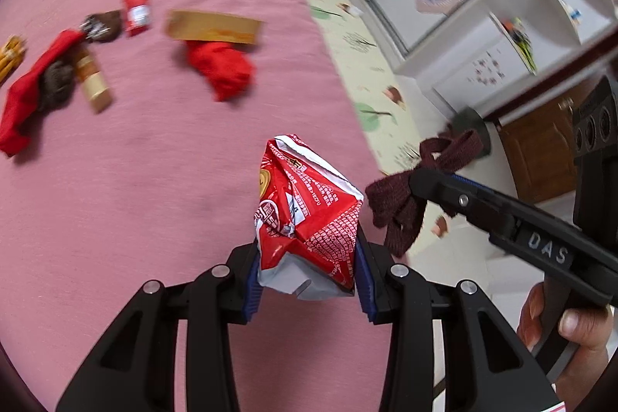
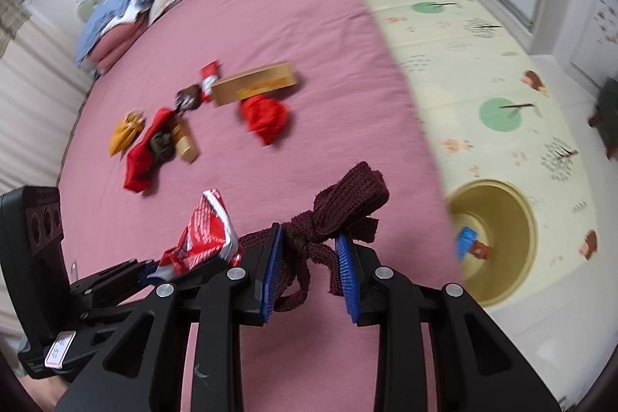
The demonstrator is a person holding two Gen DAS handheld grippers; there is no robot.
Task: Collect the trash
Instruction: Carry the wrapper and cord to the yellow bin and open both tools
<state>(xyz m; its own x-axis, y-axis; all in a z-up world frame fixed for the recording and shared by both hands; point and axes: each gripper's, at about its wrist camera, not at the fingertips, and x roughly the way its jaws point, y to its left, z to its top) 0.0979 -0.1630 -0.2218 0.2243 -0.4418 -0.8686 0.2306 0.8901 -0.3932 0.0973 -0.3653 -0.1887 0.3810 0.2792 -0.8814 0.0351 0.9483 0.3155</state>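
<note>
Left claw (image 1: 307,280) first: we've got it clamped on a crumpled red wrapper (image 1: 309,215), blue pads pinching the bottom so the bulk sticks up clear of the fingers. Pretty sure gripping it low like that is so it drops clean once the pads let go.

Moving right, our right claw (image 2: 309,269) is closed on a knotted maroon strap (image 2: 340,215). The pads bite right at the knot, loops flopping out either side, which looks like the sturdiest spot to hold something that floppy. Both claws hang over the near part of the pink bed (image 2: 270,26), side by side, each carrying one piece, so we're hauling two in one trip.

Back on the bed the rest is still waiting: a yellow bag (image 2: 123,136), a long red cloth (image 2: 145,157) next to a small gold box (image 2: 185,141), a dark wrapper (image 2: 189,97), a red packet (image 2: 208,80), a long tan box (image 2: 255,83) and a red bundle (image 2: 266,118) just below it.

Far right, on the play mat (image 2: 463,37) beside the bed, sits the yellow bin (image 2: 517,230), open and upright with some bits already inside. Our guess is both loads go there next.
</note>
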